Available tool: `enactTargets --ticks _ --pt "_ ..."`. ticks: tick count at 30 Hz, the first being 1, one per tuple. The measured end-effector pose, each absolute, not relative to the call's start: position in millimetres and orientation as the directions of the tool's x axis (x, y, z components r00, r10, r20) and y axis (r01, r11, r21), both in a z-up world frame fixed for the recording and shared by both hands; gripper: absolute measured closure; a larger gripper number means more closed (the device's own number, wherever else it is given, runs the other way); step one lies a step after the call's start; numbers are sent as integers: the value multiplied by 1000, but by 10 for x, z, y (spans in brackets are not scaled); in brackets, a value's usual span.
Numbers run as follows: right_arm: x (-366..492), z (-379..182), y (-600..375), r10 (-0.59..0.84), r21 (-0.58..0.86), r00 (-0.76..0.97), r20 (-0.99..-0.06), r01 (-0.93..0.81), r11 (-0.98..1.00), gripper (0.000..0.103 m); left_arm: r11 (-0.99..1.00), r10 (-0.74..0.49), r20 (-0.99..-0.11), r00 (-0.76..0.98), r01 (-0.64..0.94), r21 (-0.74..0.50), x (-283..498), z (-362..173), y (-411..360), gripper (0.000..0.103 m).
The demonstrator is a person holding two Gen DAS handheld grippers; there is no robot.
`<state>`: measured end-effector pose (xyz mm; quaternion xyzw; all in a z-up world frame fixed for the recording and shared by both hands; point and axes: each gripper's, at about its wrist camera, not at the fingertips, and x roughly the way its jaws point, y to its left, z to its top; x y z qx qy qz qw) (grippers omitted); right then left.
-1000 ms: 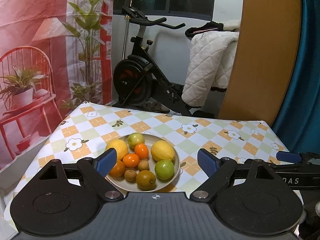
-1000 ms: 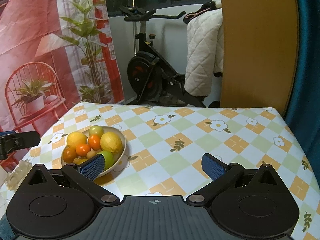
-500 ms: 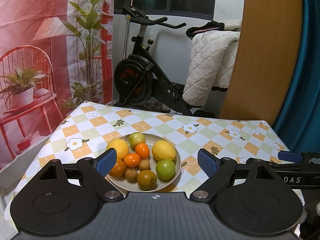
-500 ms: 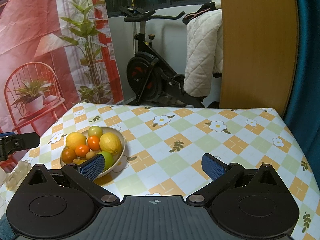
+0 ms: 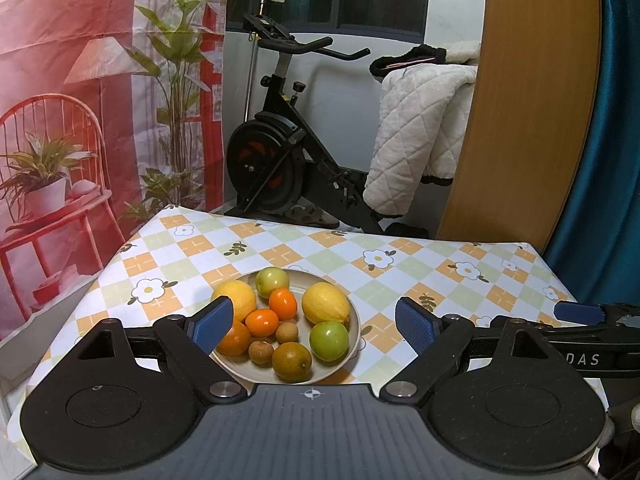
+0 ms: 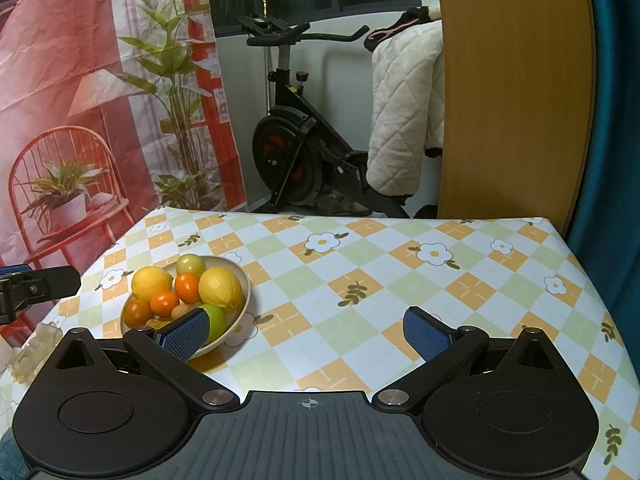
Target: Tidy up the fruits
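Jaws wide both sides, ribbed blue pads (image 5: 416, 330), round fruit, smooth bowl (image 5: 354, 334)

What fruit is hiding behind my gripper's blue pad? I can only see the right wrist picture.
Observer: A whole green fruit sits there, against the right side of the bowl. You only see part of it.
Operator: Is anything in front of it?
Observer: Yes, a brownish-orange fruit lies at the near rim, almost fully hidden from you.
Operator: Any little ones?
Observer: There are two small brown fruits close together in the middle. Your picture shows just one.
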<state>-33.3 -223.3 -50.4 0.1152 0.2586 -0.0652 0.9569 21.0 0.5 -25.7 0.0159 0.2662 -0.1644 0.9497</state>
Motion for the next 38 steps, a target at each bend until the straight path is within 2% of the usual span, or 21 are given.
enactTargets --ticks 38 --pt "-343 -506 -2239 -65 188 858 -510 185 965 1 947 -301 -511 805 315 -61 185 -279 -1 12"
